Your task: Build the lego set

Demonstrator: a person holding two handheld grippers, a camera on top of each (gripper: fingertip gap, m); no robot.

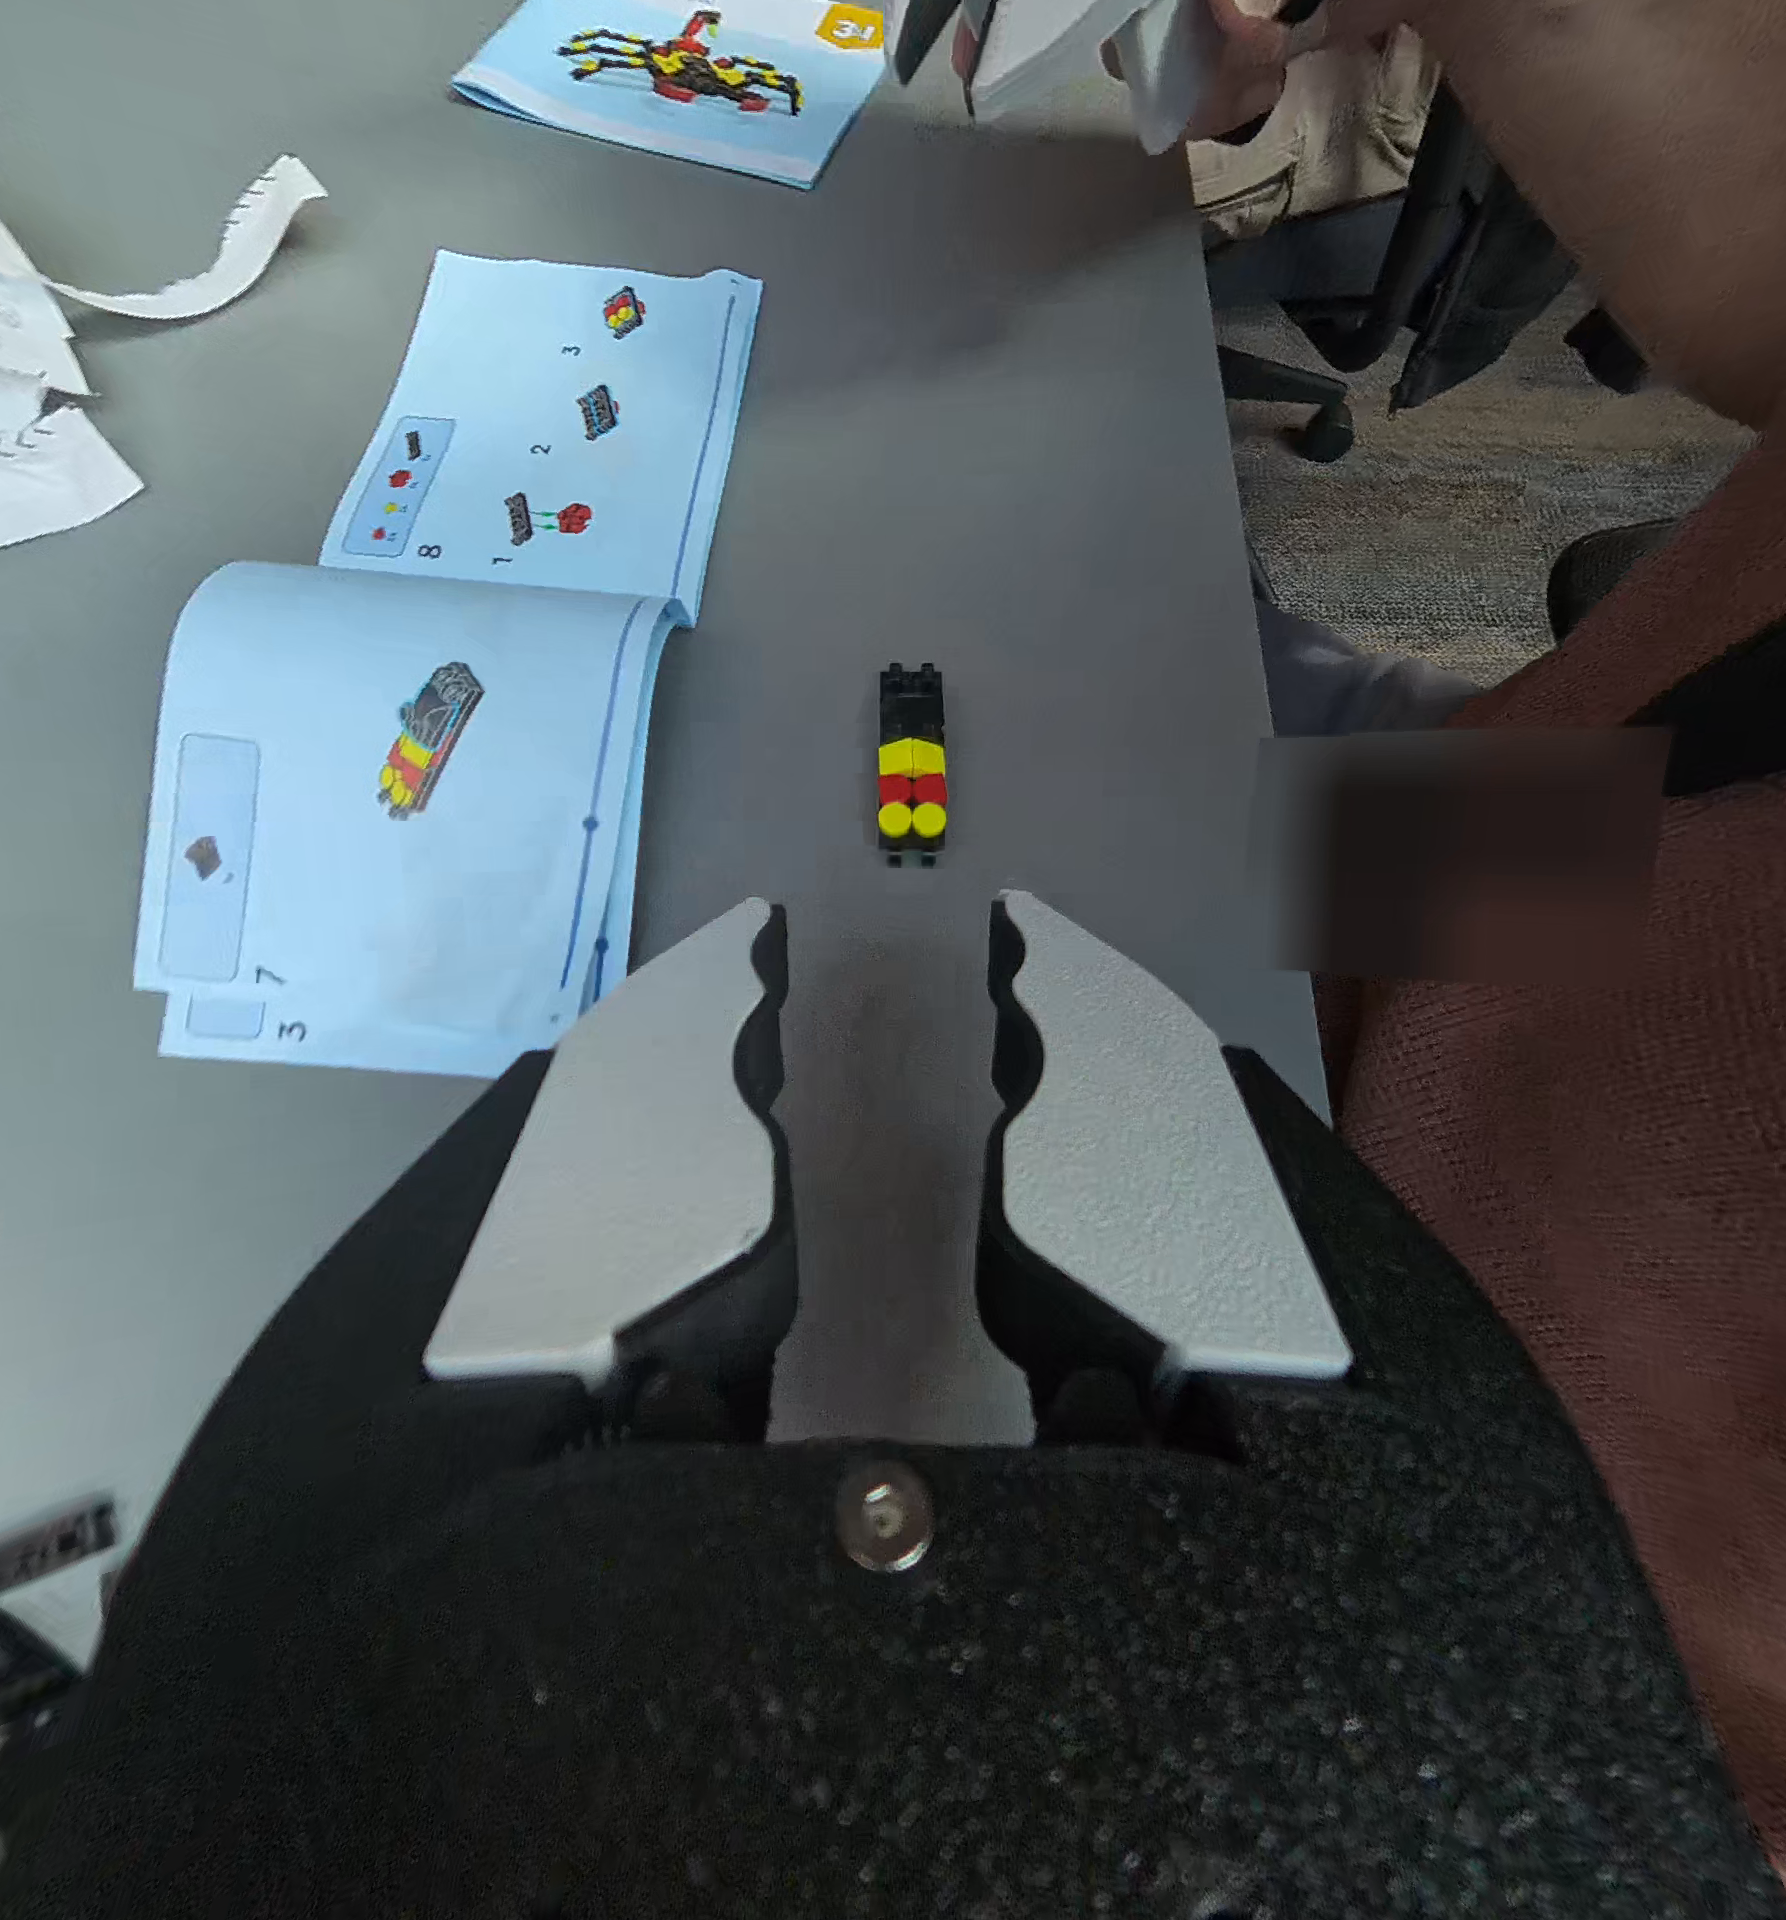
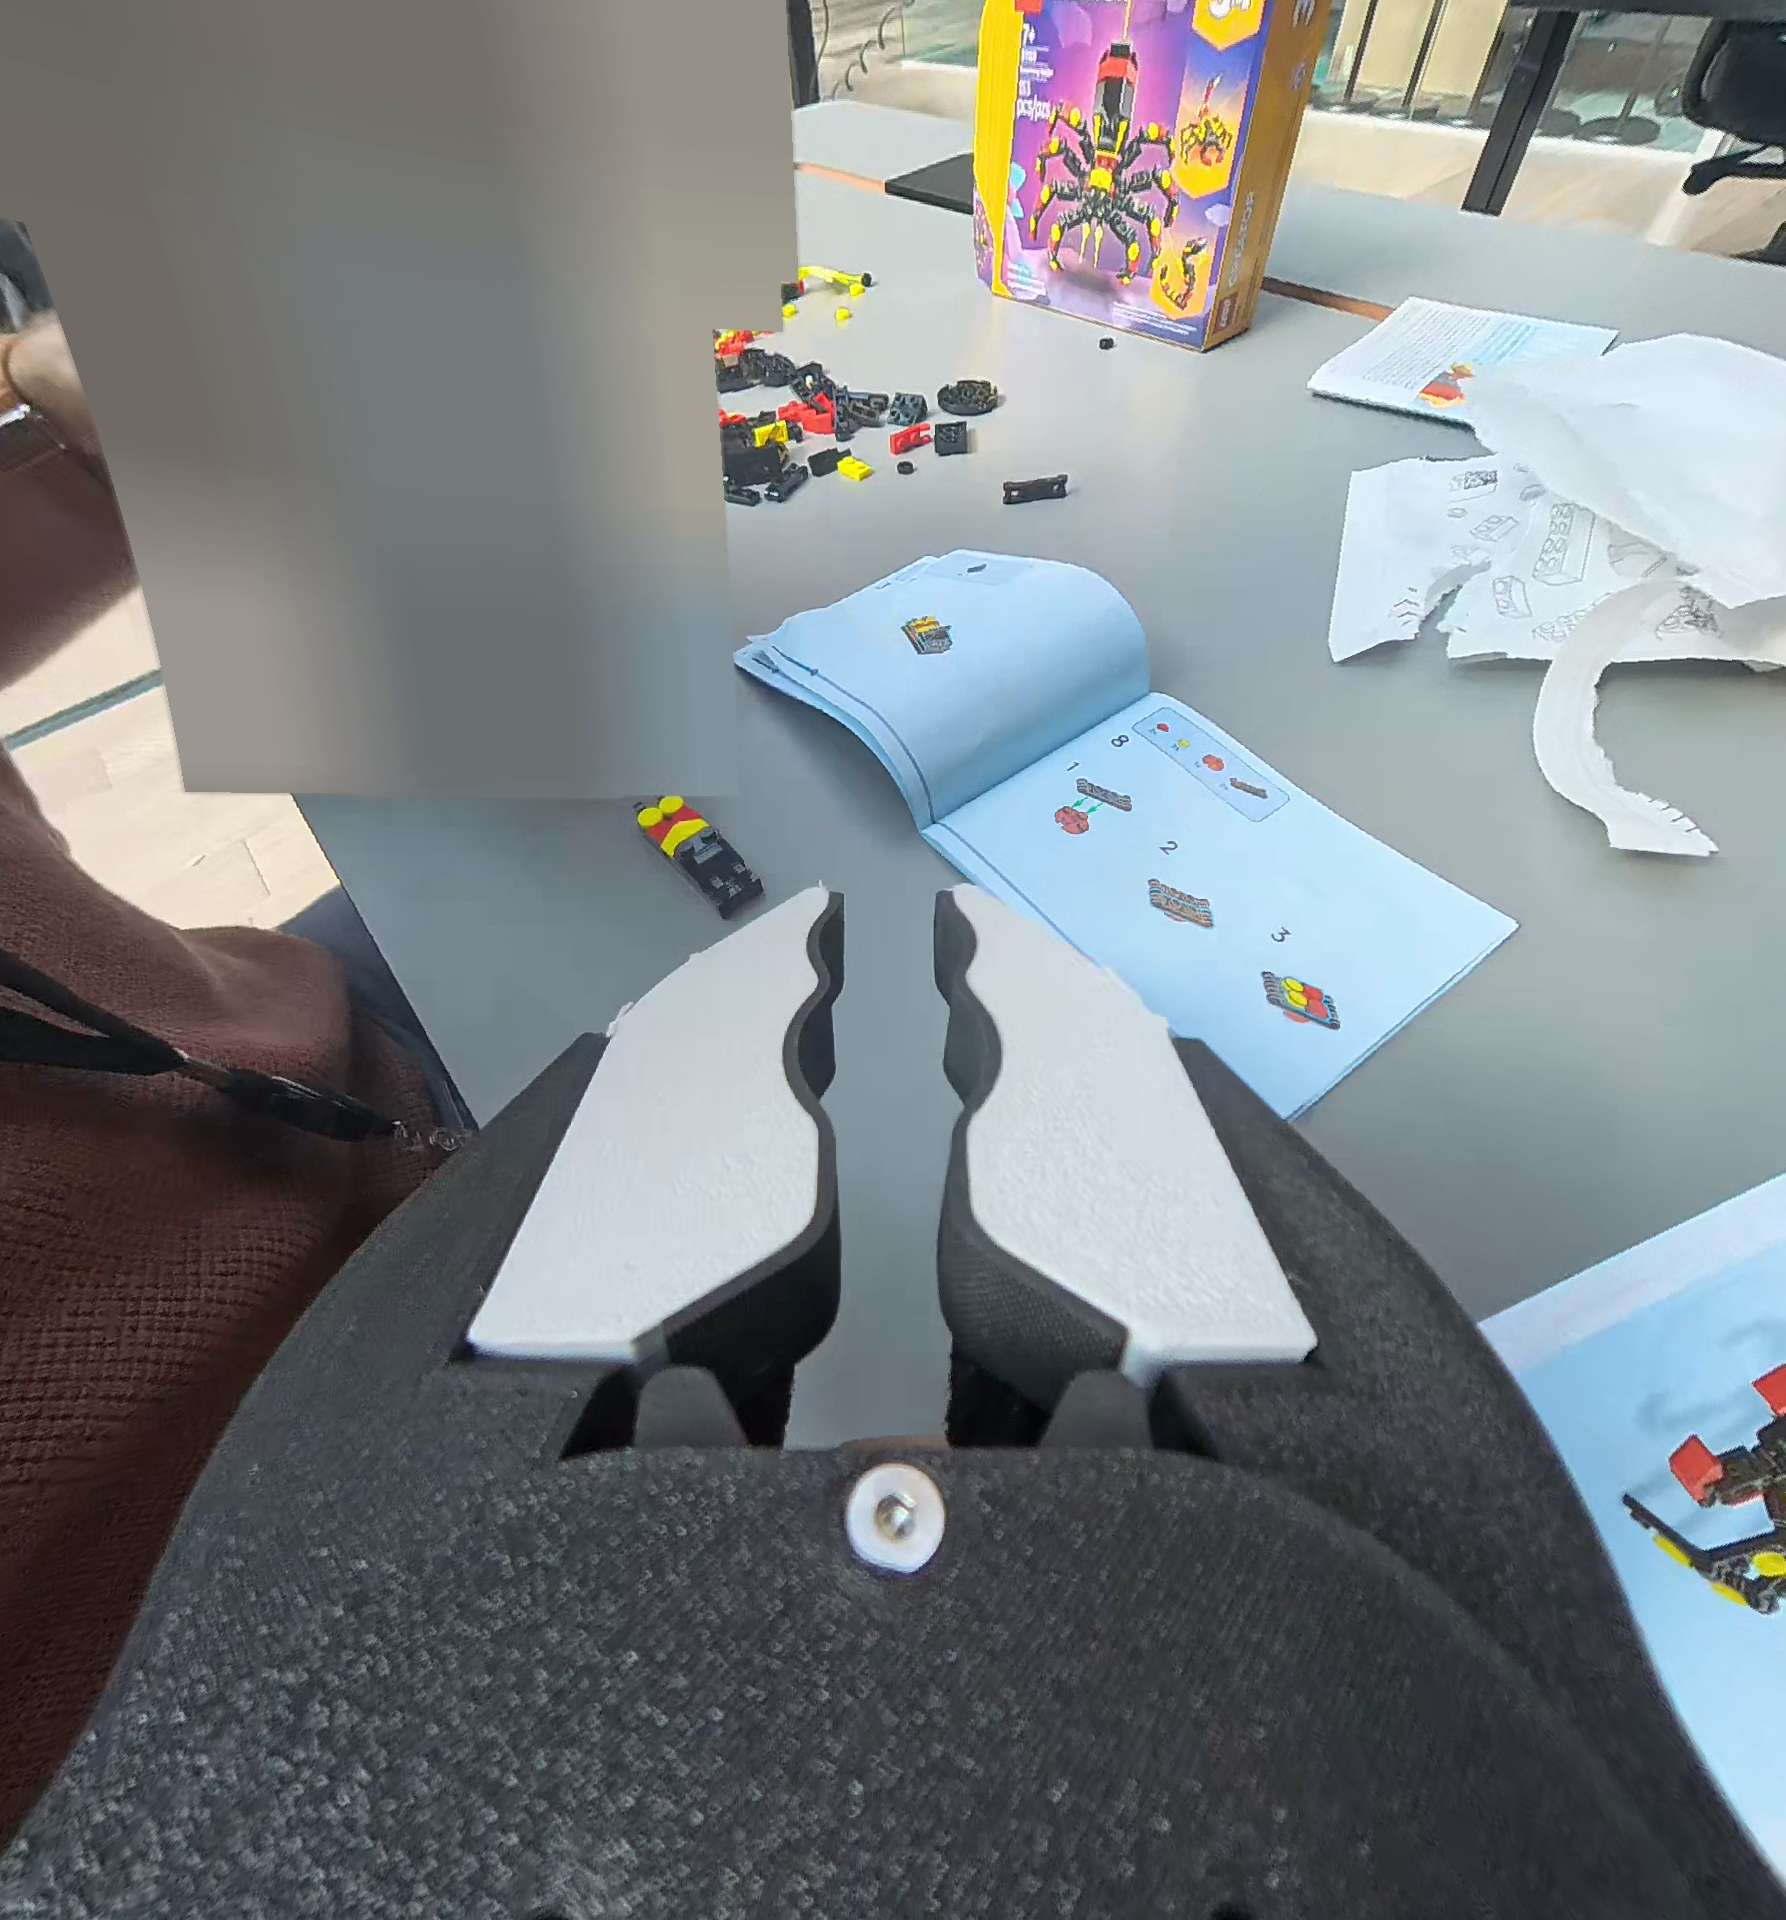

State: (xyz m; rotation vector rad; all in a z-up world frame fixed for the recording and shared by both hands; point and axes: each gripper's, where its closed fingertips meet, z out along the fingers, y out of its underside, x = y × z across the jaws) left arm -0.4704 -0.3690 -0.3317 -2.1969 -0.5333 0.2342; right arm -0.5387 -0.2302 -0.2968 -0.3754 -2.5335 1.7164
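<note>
A small black, red and yellow lego assembly lies on the grey table just ahead of my left gripper, which is open and empty, with the assembly in line with the gap between its fingers. In the right wrist view the same assembly lies left of and beyond my right gripper, which is open with a narrow gap and holds nothing. An open blue instruction booklet lies left of the assembly; it also shows in the right wrist view. Loose lego pieces are scattered farther back.
The purple lego box stands at the back. Torn white paper bags lie to the right, and at the left in the left wrist view. A second booklet lies at the far end. A person in a brown sweater sits at the table edge. My hands' fingertips stand some 15 cm from each other.
</note>
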